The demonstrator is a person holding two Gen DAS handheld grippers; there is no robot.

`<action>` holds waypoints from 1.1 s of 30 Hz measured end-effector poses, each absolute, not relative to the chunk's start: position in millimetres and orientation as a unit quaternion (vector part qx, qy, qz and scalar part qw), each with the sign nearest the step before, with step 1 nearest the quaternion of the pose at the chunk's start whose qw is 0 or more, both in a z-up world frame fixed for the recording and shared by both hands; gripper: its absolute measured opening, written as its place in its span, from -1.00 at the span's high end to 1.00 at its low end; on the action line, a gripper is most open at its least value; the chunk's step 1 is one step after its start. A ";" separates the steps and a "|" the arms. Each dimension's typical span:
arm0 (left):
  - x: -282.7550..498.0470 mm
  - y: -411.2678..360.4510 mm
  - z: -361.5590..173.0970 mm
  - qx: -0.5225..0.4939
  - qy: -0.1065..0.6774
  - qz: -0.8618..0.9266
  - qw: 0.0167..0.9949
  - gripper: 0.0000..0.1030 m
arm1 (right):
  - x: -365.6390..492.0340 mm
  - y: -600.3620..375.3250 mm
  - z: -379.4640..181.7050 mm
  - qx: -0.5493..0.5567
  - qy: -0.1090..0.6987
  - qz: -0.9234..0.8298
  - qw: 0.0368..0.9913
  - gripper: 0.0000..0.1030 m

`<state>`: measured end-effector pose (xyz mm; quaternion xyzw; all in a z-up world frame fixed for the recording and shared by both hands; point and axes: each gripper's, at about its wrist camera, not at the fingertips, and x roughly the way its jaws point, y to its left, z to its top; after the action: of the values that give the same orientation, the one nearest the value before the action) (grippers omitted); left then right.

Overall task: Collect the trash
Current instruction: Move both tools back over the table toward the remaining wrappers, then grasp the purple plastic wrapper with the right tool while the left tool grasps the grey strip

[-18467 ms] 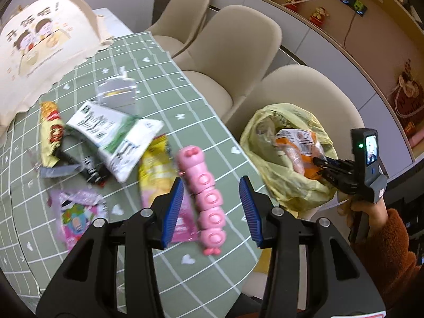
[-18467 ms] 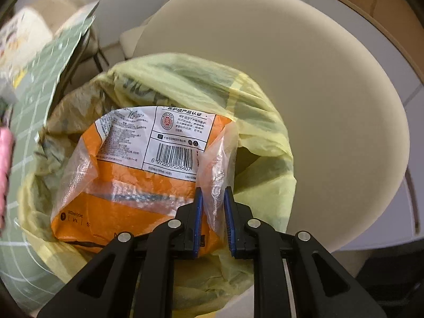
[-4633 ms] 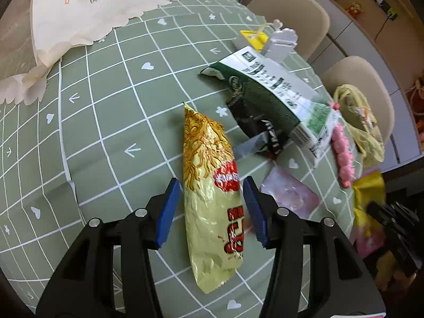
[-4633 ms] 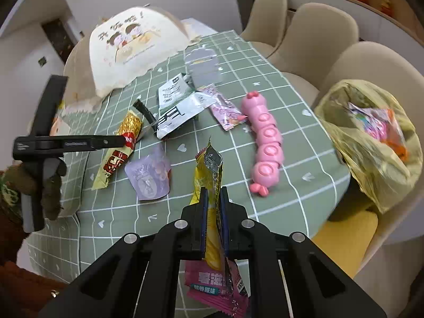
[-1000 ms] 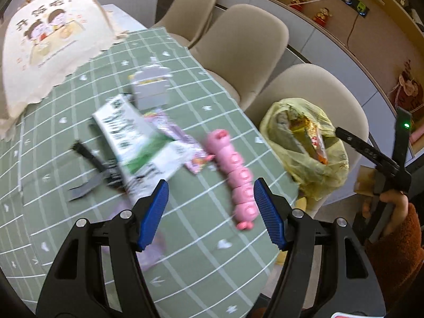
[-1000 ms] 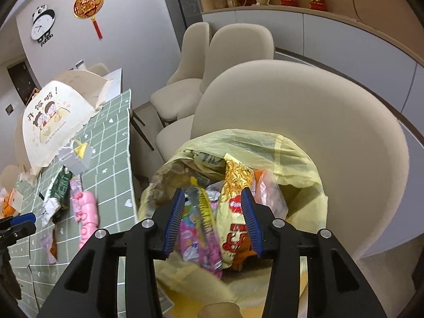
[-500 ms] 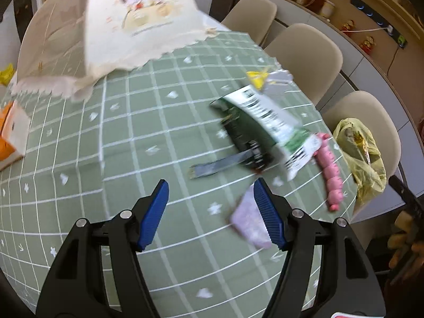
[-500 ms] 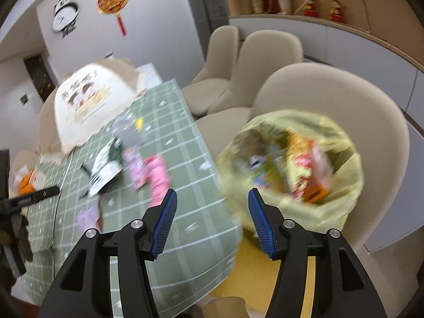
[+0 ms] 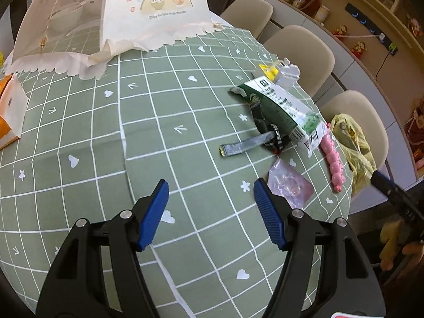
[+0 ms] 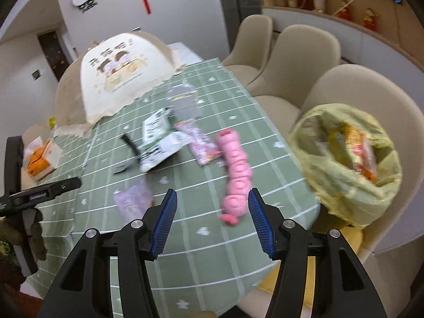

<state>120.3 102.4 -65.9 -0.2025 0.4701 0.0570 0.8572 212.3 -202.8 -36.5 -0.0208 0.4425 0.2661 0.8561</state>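
Note:
My left gripper [image 9: 210, 185] hangs open and empty over bare green cloth. A pale purple packet [image 9: 290, 185] lies just right of its right finger. Beyond it lie a grey strip [image 9: 243, 145], a black wrapper [image 9: 273, 137] and a green-and-white wrapper [image 9: 281, 111]. My right gripper [image 10: 212, 193] is open and empty near the table's edge, above and in front of a pink caterpillar toy [image 10: 237, 169]. The purple packet [image 10: 132, 198], green-and-white wrapper [image 10: 156, 143] and a pink wrapper [image 10: 201, 143] lie further in. A yellow trash bag [image 10: 344, 159] holding wrappers sits on a chair to the right.
A mesh food cover [image 9: 119, 13] stands at the table's far end, with an orange-and-white box [image 9: 8, 116] to its left. A small white house-shaped item [image 9: 287, 73] sits behind the wrappers. Beige chairs [image 10: 304, 50] line the table's right side.
My right gripper swung from above the trash bag to the table's edge and its jaws widened; the gold snack packet stays in the bag. My left gripper moved left over the cloth.

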 end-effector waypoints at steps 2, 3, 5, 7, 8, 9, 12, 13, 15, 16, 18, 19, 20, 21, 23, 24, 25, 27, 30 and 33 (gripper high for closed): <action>119.4 108.9 -65.6 -0.208 0.465 0.059 0.858 -0.23 | 207.9 -186.6 -44.3 -0.036 0.447 0.282 0.848 -0.03; 118.9 111.3 -65.5 -0.210 0.464 0.060 0.858 -0.23 | 206.0 -177.5 -49.7 -0.046 0.449 0.289 0.844 -0.03; 116.9 117.3 -66.5 -0.212 0.463 0.064 0.858 -0.23 | 204.6 -161.4 -61.6 -0.056 0.455 0.301 0.836 -0.03; 115.3 122.4 -68.5 -0.215 0.464 0.066 0.857 -0.23 | 206.0 -149.4 -72.5 -0.059 0.463 0.309 0.829 -0.03; 114.5 124.7 -69.9 -0.215 0.466 0.068 0.856 -0.23 | 208.2 -140.8 -79.6 -0.066 0.469 0.310 0.824 -0.03; 113.3 125.8 -71.0 -0.216 0.467 0.069 0.855 -0.23 | 210.1 -135.0 -84.4 -0.069 0.472 0.312 0.822 -0.03; 111.6 129.7 -74.5 -0.220 0.469 0.071 0.852 -0.23 | 217.1 -117.7 -97.7 -0.075 0.481 0.324 0.811 -0.03; 111.7 130.1 -75.7 -0.222 0.471 0.071 0.851 -0.23 | 220.2 -112.5 -102.4 -0.079 0.486 0.326 0.807 0.07; 112.2 130.1 -77.5 -0.223 0.472 0.069 0.850 -0.23 | 225.0 -106.5 -111.4 -0.078 0.505 0.342 0.789 0.62; 112.6 129.6 -78.0 -0.223 0.473 0.068 0.850 -0.23 | 226.1 -105.0 -114.3 -0.078 0.513 0.344 0.783 0.65; 115.3 126.6 -78.9 -0.221 0.475 0.061 0.850 -0.23 | 224.0 -105.9 -111.9 -0.073 0.512 0.353 0.779 0.85; 117.6 124.7 -79.4 -0.219 0.476 0.055 0.850 -0.23 | 221.4 -108.3 -109.2 -0.073 0.510 0.352 0.781 0.85; 120.0 123.4 -80.1 -0.219 0.477 0.049 0.850 -0.23 | 219.0 -110.7 -106.6 -0.075 0.506 0.348 0.785 0.88; 123.0 121.1 -80.4 -0.219 0.478 0.043 0.850 -0.23 | 216.8 -114.5 -103.6 -0.074 0.503 0.344 0.789 0.89; 132.4 114.5 -80.0 -0.222 0.475 0.019 0.851 -0.23 | 214.1 -129.4 -96.4 -0.055 0.500 0.329 0.799 0.90; 137.6 111.4 -79.5 -0.220 0.473 0.007 0.853 -0.23 | 213.8 -137.5 -93.9 -0.044 0.499 0.320 0.804 0.91; 146.6 106.4 -79.0 -0.215 0.470 -0.011 0.856 -0.23 | 213.0 -150.1 -90.7 -0.029 0.497 0.304 0.812 0.91; 163.7 96.8 -79.5 -0.204 0.464 -0.034 0.861 -0.23 | 213.0 -167.2 -87.3 -0.014 0.498 0.285 0.819 0.91; 193.9 84.1 -87.1 -0.188 0.470 -0.045 0.861 -0.23 | 208.8 -187.5 -82.7 0.000 0.495 0.261 0.828 0.91; 222.2 73.8 -97.4 -0.185 0.479 -0.044 0.857 -0.23 | 202.3 -201.5 -79.7 0.001 0.490 0.248 0.836 0.91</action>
<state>222.2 73.8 -97.4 -0.1846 0.4786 -0.0442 0.8573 202.3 -201.5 -79.7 0.0012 0.4903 0.2478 0.8356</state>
